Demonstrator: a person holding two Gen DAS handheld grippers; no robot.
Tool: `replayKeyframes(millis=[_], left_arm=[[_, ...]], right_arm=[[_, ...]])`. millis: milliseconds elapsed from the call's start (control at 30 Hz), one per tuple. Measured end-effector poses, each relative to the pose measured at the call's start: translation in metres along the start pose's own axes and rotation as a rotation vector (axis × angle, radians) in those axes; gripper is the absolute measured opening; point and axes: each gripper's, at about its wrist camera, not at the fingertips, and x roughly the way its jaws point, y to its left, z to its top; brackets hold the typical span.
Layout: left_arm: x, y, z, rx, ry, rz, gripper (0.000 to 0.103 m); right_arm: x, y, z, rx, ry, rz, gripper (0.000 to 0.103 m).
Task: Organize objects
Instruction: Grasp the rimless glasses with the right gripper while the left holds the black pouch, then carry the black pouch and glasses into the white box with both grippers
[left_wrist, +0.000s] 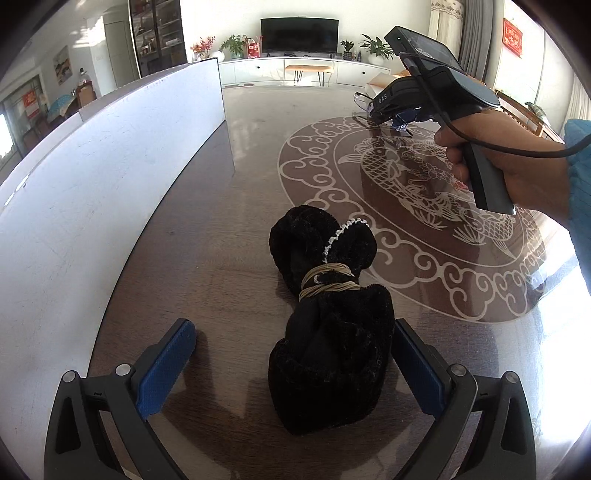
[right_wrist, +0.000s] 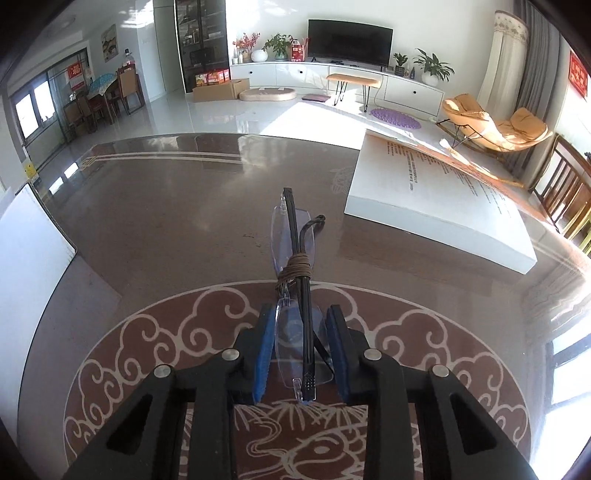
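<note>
The right gripper (right_wrist: 301, 350) pinches the folded glasses (right_wrist: 295, 295) (cord-wrapped) to carry them; the left gripper (left_wrist: 291, 365) stands spread around the black pouch (left_wrist: 328, 325), probably their case.

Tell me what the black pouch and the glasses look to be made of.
Pouch: soft velvet-like black fabric, fuzzy matte nap, tied with tan cord. Glasses: clear, probably plastic rimless lenses you see the table through, thin dark arms, likely metal or plastic.

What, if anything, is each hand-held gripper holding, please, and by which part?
The right hand-held gripper grips folded glasses by one lens end. The left hand-held gripper holds nothing; its open fingers straddle a black pouch.
</note>
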Motion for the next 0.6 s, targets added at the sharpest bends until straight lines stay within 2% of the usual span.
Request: replayKeyframes(millis=[133, 200, 333, 467, 600], left_arm=[[0.0, 0.0, 0.0, 0.0, 0.0, 0.0, 0.103], [0.0, 0.0, 0.0, 0.0, 0.0, 0.0, 0.103], [0.0, 0.0, 0.0, 0.0, 0.0, 0.0, 0.103], [0.0, 0.0, 0.0, 0.0, 0.0, 0.0, 0.103], [-0.001, 0.0, -0.001, 0.001, -0.002, -0.002, 0.103]], right_arm=[[-0.017, 0.004, -0.022, -0.037, 0.001, 0.025, 0.029], [-0.033, 0.004, -0.045, -0.04, 0.001, 0.048, 0.029], [-0.078, 0.007, -0.106, -0.104, -0.002, 0.059, 0.029], [-0.126, 0.009, -0.175, -0.149, -0.041, 0.017, 0.028], [-0.167, 0.008, -0.229, -0.101, -0.047, 0.022, 0.028]])
